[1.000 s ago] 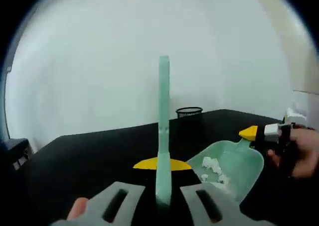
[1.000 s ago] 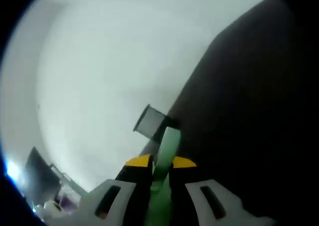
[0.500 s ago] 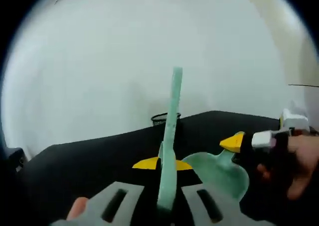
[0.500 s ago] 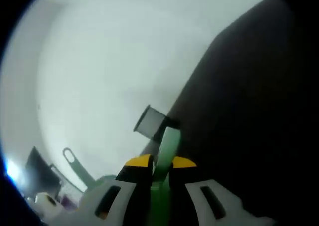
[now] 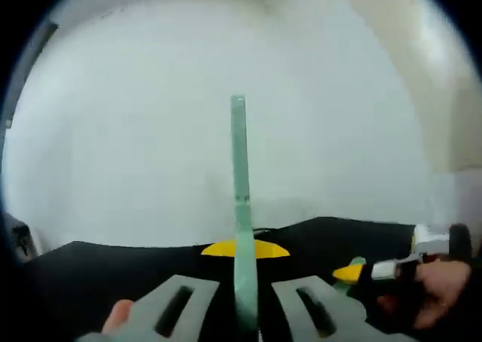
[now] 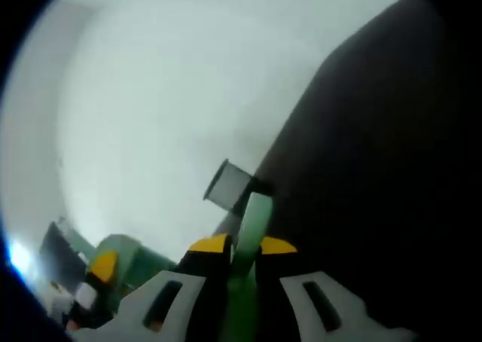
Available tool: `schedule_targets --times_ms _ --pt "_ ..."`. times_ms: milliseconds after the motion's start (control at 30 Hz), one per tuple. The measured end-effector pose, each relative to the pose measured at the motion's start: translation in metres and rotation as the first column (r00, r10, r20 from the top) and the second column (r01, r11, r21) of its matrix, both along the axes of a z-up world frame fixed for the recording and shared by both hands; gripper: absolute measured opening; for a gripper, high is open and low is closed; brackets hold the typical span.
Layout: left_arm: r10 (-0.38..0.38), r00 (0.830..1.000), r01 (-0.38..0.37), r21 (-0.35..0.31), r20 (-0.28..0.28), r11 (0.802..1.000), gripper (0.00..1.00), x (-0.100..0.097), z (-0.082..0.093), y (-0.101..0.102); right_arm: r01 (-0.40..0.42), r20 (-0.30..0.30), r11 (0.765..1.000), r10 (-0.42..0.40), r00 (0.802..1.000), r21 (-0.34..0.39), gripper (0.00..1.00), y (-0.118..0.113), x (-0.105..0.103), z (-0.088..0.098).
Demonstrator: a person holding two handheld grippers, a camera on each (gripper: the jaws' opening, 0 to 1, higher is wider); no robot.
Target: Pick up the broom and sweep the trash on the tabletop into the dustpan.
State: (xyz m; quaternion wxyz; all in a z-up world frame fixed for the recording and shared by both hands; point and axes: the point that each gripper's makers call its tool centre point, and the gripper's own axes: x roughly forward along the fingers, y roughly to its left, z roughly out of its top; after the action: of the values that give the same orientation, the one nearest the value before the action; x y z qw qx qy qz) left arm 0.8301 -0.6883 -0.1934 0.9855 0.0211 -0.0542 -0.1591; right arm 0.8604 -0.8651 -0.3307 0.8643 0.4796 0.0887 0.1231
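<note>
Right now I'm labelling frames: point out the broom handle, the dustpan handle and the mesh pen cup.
broom handle (image 5: 239, 176), left gripper view, mid-shaft
dustpan handle (image 6: 256, 218), right gripper view, upper end
mesh pen cup (image 6: 228, 184), right gripper view, side wall

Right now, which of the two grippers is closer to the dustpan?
Right. The right gripper is shut on the dustpan handle itself. The left gripper holds the broom off to one side, apart from the dustpan.

The left gripper (image 5: 239, 312) has its jaws closed on a green handle (image 5: 239, 206); the right gripper (image 6: 242, 282) clamps another green handle (image 6: 254, 218).
</note>
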Motion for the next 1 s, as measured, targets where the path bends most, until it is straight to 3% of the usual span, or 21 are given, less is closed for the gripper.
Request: schedule_targets --times_ms 133,300,400,600,633,767,900,1000 --pt "0.021 0.998 -0.027 -0.104 -0.060 0.994 0.00 -0.007 -0.010 0.045 -0.001 0.005 1.000 0.001 1.000 -0.001 0.15 0.001 0.000 0.001" --pt "0.017 0.976 -0.040 -0.104 -0.219 0.994 0.00 -0.008 -0.072 0.060 -0.002 0.008 1.000 0.002 1.000 -0.002 0.15 0.001 -0.001 0.002" --pt "-0.050 0.958 0.013 -0.131 -0.283 0.991 0.00 0.002 -0.090 0.041 -0.001 0.009 1.000 0.001 1.000 -0.003 0.15 0.002 0.000 0.002" --pt "-0.086 0.951 0.068 -0.070 -0.296 0.995 0.01 0.019 -0.090 -0.002 -0.004 0.009 1.000 0.003 1.000 0.002 0.15 0.001 0.000 0.002" --pt "-0.097 0.951 0.080 -0.067 -0.292 0.995 0.01 0.019 -0.089 -0.010 -0.003 0.009 1.000 0.003 1.000 0.000 0.15 0.001 0.000 0.002" --pt "-0.096 0.956 0.113 0.047 -0.278 0.992 0.02 0.016 -0.090 -0.035 -0.004 0.013 1.000 0.004 1.000 -0.003 0.15 0.001 0.001 0.003" --pt "-0.108 0.962 0.151 0.159 -0.251 0.976 0.02 0.011 -0.090 -0.060 -0.005 0.015 1.000 0.005 1.000 -0.001 0.15 0.001 0.001 0.003" --pt "-0.127 0.965 0.163 0.146 -0.229 0.976 0.01 0.006 -0.084 -0.061 -0.007 0.017 1.000 0.007 1.000 0.003 0.15 0.001 0.000 0.003"
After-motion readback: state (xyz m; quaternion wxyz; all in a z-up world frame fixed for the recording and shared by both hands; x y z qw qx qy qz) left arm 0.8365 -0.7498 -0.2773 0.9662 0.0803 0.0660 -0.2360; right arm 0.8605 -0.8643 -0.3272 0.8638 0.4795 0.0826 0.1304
